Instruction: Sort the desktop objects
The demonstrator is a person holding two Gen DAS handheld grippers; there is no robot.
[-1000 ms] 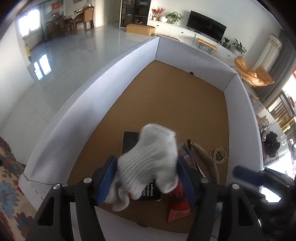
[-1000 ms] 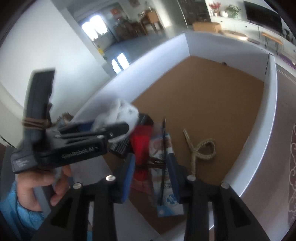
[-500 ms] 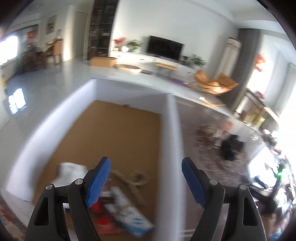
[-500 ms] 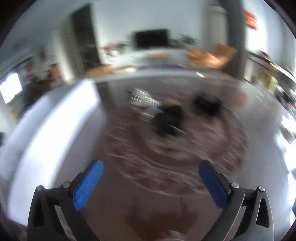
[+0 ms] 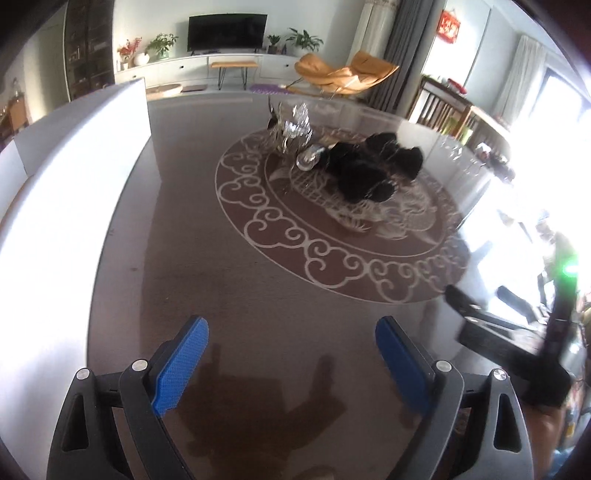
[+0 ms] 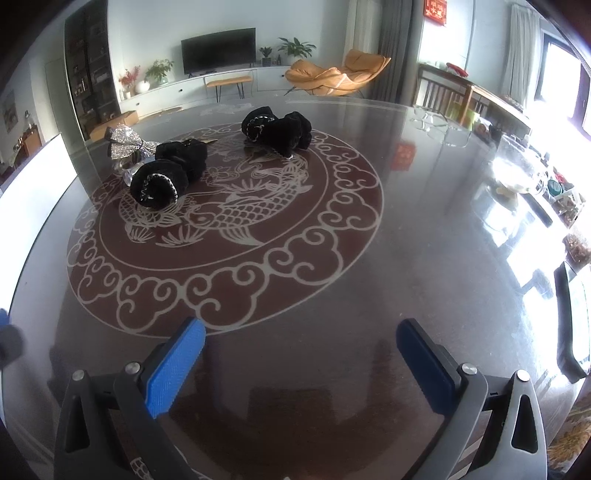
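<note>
Two black gloves [image 6: 184, 166] | well beyond right gripper's [image 6: 301, 363] fingers (spread, empty)

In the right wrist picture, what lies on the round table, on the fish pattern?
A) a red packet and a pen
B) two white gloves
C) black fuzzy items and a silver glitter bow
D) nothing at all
C: black fuzzy items lie on the fish pattern of the table, with a silver glitter bow beside them.

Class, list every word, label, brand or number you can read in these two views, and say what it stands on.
No text can be read.
Red hanging sign on the far wall: gold characters, too small and blurred.
Its red reflection on the glass tabletop: illegible.
Gripper bodies: no lettering visible.
</note>
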